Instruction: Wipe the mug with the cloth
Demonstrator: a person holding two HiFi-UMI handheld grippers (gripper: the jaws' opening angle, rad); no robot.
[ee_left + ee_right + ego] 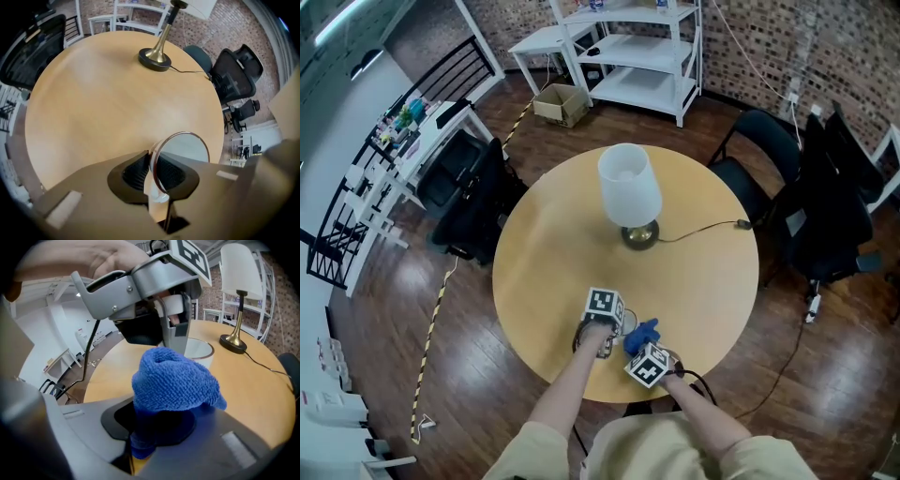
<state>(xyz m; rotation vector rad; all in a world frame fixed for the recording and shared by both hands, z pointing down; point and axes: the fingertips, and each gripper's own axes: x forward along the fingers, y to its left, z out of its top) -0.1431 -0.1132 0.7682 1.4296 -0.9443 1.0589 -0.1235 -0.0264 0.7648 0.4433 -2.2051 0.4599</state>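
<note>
Head view: mug (200,351) near table (544,253) edge, lamp (629,187) well apart.

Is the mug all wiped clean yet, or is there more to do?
Done: both things are grabbed. The left gripper is shut on the wall of the white mug, and the right gripper is shut on the fluffy blue cloth. In hand: the cloth is held right beside the mug. Left: the wiping itself; I cannot tell whether the cloth touches the mug yet.
</note>
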